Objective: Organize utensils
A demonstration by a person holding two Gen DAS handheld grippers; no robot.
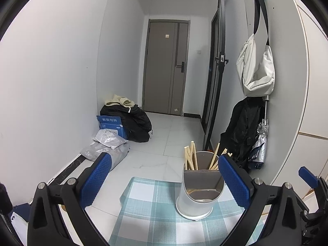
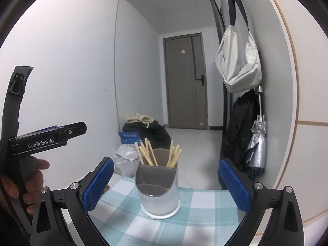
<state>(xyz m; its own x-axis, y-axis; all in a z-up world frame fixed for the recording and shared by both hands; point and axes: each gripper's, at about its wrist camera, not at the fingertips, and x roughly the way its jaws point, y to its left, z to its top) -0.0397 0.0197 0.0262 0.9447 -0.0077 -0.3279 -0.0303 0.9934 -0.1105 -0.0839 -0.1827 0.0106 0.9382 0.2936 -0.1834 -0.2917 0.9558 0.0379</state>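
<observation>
A grey utensil holder (image 1: 197, 192) (image 2: 157, 190) stands on the blue-and-white checked tablecloth (image 1: 153, 211) (image 2: 196, 207). Several wooden chopsticks (image 1: 191, 160) (image 2: 147, 153) stick up from its taller back compartment; the low front compartment looks empty. My left gripper (image 1: 164, 180) is open, its blue pads wide apart, with the holder just ahead near the right pad (image 1: 233, 182). My right gripper (image 2: 164, 181) is open too, the holder standing ahead between its pads, untouched. The left gripper's black body (image 2: 47, 138), held by a hand (image 2: 30, 176), shows at the left of the right wrist view.
The table's far edge drops to a white tiled floor (image 1: 164, 139). On the floor by the left wall lie a black bag (image 1: 135, 123), a blue box (image 1: 109, 123) and a grey plastic parcel (image 1: 108, 145). A white bag (image 1: 256, 69), black coat and folded umbrella (image 1: 259, 143) hang on the right wall.
</observation>
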